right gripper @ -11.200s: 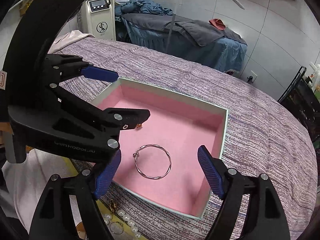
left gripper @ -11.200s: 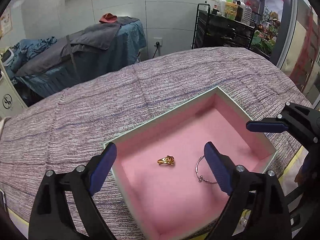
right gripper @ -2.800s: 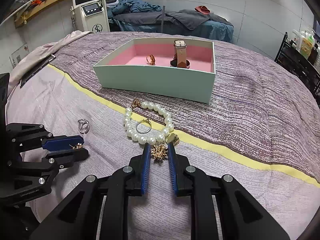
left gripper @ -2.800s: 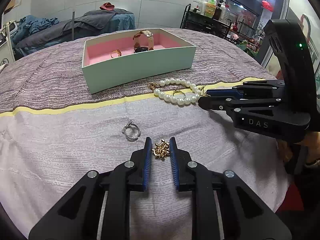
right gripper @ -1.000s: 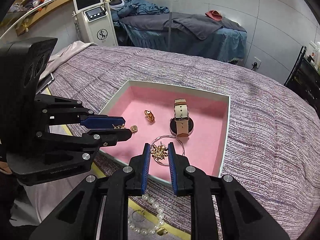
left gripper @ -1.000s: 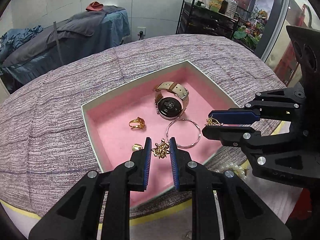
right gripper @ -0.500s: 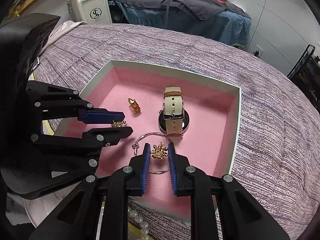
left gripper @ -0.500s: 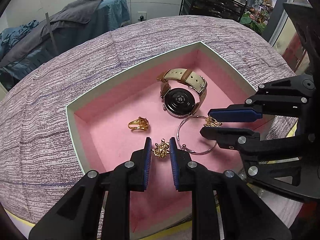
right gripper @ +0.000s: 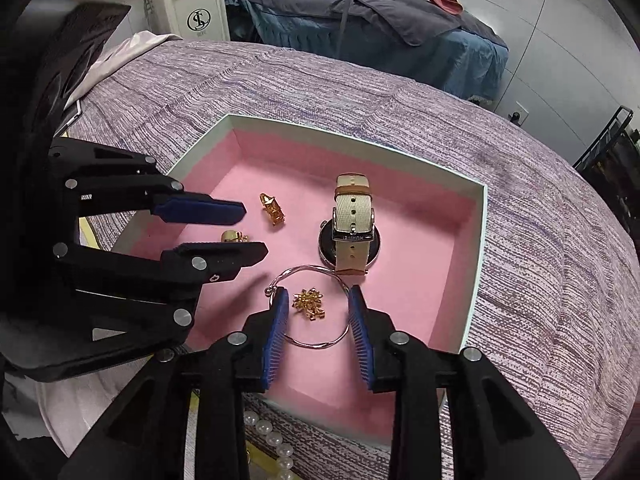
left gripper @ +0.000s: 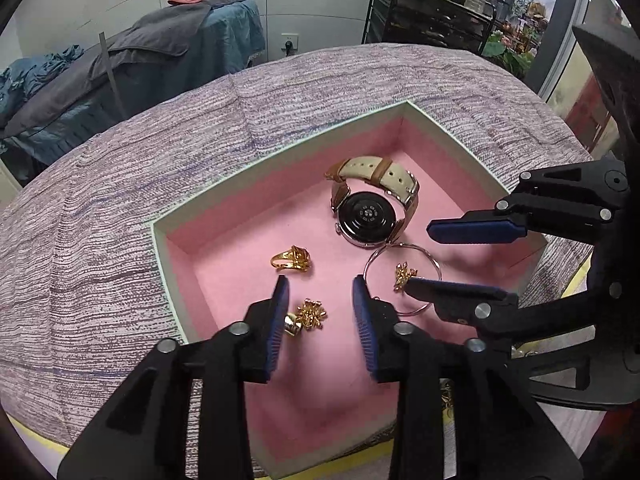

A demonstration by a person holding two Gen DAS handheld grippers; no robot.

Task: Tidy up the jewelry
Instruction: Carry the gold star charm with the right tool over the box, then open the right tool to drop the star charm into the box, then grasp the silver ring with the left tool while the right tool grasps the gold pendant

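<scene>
Our left hand-held gripper (left gripper: 320, 300) and right hand-held gripper (right gripper: 319, 312) are both opening over the pink-lined box (right gripper: 480, 248); a gold earring (left gripper: 311, 314) and a second earring (right gripper: 309, 299) lie loose between their pads.

Legible markings, as we find them: a round black monogram of interlaced letters, reading as "SL", on the white machine (right gripper: 199, 4) at upper left of the right wrist view; its small display panel above shows digits too small to read. Lettering on the watch (right gripper: 352, 232) clasp at frame centre is illegible.
</scene>
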